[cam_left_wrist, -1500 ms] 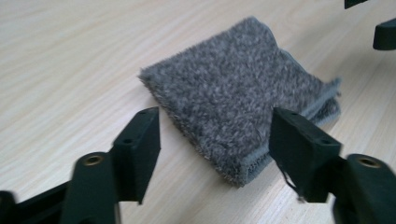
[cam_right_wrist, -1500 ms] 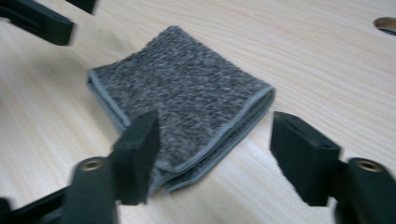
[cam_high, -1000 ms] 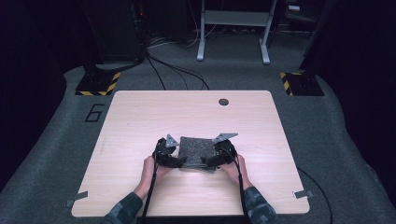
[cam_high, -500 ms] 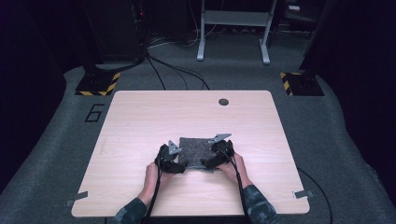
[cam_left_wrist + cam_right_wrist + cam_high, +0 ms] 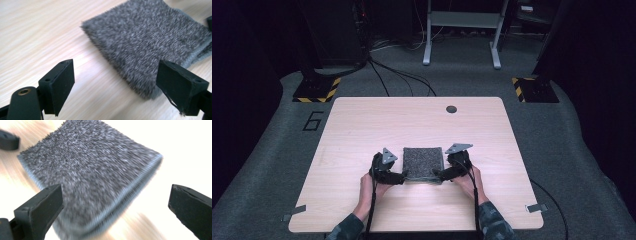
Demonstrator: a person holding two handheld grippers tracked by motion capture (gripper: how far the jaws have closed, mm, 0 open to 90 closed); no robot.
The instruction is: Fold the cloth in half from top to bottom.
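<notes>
Grey cloth (image 5: 423, 163) folded flat on counter (image 5: 362, 125). Left hand-held gripper (image 5: 115, 82) just opening wider, nothing held. Right hand-held gripper (image 5: 115, 207) spread wide, nothing held.

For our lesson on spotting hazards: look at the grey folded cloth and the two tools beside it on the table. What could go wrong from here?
1. The left tool has just been opening, and one jaw stands close by the corner of the grey folded cloth; pulling away carelessly could snag the pile and undo the fold.
2. The right tool is open over the cloth's near edge, so a slight dip might drag it askew on the table.
</notes>
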